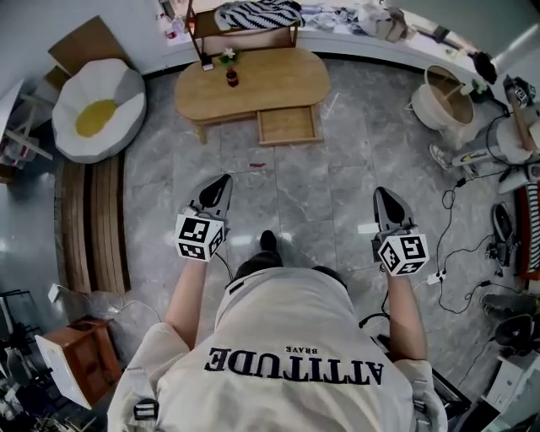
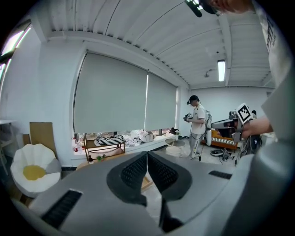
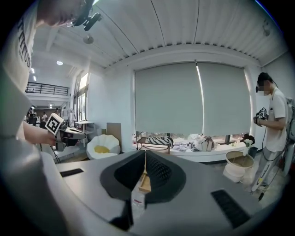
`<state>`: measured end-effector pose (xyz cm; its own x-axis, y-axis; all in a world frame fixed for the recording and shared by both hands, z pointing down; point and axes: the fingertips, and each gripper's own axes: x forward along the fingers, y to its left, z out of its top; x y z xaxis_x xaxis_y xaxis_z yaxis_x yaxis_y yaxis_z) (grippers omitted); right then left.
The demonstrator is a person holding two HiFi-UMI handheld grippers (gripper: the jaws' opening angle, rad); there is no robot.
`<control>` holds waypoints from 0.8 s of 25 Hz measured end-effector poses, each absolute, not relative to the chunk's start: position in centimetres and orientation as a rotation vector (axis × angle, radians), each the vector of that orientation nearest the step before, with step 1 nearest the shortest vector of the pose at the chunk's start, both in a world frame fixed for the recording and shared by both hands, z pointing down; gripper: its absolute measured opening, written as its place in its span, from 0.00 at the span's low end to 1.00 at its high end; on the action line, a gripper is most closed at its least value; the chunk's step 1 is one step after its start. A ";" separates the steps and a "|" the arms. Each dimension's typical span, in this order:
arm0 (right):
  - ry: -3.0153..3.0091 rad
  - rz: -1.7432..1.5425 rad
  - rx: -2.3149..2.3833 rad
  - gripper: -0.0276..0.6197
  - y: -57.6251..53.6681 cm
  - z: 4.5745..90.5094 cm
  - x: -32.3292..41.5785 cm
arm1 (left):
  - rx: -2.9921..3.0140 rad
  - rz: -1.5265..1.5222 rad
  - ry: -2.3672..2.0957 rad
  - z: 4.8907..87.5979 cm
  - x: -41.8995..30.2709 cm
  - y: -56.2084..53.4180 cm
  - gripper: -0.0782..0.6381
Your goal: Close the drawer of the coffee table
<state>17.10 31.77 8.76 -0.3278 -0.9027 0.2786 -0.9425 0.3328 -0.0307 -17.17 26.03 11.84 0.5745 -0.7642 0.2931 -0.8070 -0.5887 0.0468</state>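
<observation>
Far end of the grey stone floor (image 1: 287,194): low oval wooden bench (image 1: 278,80), set close to the window wall. Drawer (image 1: 289,125) pulled out from the bench's near edge, right of centre, open toward the near side. On the benchtop, far left: dark bottle (image 1: 232,78) with a red band, upright, and just beyond it possibly a small potted plant (image 1: 228,56), too small to be sure. Behind the bench, a wooden rack (image 1: 245,34) carrying a black-and-white striped cloth (image 1: 257,13).

Left gripper (image 1: 223,180) and right gripper (image 1: 380,193) held out in front of the body, well apart from each other, both pointing toward the bench and both well short of the drawer. Left one roughly in line with the bench's left half; right one out past the bench's right end. Jaws of each pressed together, closed on nothing, ribbed pads meeting in a thin line in both gripper views.

Left of the bench: white egg-shaped cushion seat (image 1: 97,110) with a yellow centre. Right of it: pale round basket (image 1: 447,97). On the floor between the drawer and the left gripper, a small red scrap (image 1: 257,165). Cables (image 1: 451,253) strewn across the floor at the right. Another person (image 3: 272,129) standing at the right edge of the right gripper view, a device in the hands.
</observation>
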 end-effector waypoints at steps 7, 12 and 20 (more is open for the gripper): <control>-2.375 0.294 1.701 0.08 28.1 9.4 14.0 | 2.634 0.364 -1.285 12.8 -19.7 21.2 0.14; -2.366 0.287 1.682 0.08 26.9 9.7 12.6 | 2.636 0.362 -1.266 13.3 -20.4 19.5 0.14; -2.357 0.293 1.689 0.08 25.3 10.0 12.4 | 2.629 0.363 -1.245 14.0 -20.1 18.1 0.14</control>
<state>12.38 25.33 10.01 -0.3112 -0.9026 0.2973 -0.9480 0.3169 -0.0301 -20.14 18.14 13.97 0.6130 -0.7274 0.3084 -0.7792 -0.6213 0.0833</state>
